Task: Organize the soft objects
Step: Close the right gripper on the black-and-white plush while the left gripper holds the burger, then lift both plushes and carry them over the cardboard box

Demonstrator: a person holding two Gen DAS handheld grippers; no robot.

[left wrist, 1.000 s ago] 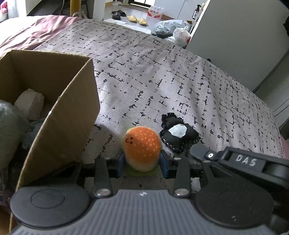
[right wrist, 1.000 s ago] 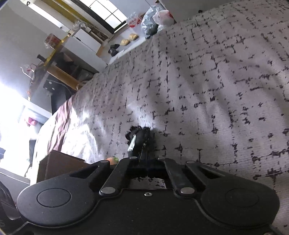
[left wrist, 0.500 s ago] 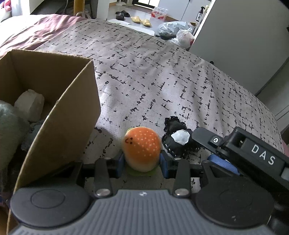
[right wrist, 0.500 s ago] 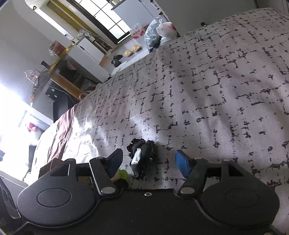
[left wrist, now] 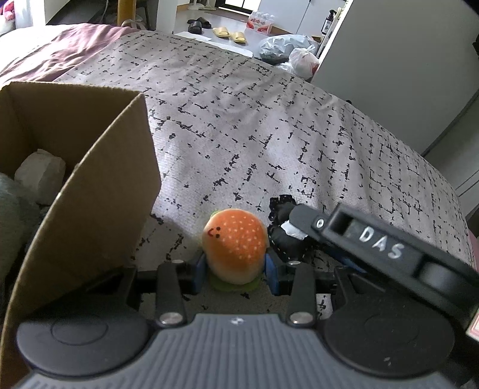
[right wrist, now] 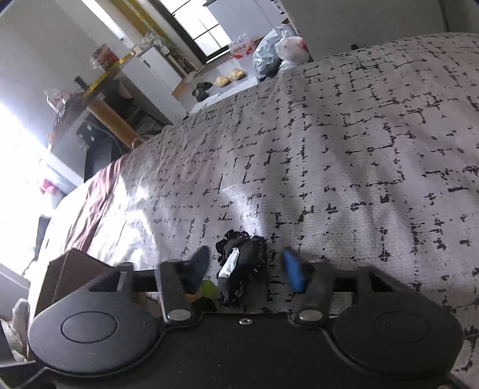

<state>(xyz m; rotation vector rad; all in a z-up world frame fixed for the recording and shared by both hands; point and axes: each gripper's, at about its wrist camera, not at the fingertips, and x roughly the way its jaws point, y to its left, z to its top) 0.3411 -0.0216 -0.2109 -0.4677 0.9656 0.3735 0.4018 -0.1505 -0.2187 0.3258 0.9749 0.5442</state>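
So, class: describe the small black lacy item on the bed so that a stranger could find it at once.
Start at the open cardboard box on the patterned bedspread. Just past its near corner sits an orange burger plush, and right beside that lies the black lacy item. Unlike the smooth round plush, it is dark, frilly-edged and crumpled, with a white tag.

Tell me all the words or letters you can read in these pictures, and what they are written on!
"DAS": white letters on the black body of the right gripper, seen in the left wrist view beside the burger plush.
The pack of bottles on the far floor has red wrapping with print, too small to read.
The white bottle by the cupboard: its label is too small to read.
No other text shows.
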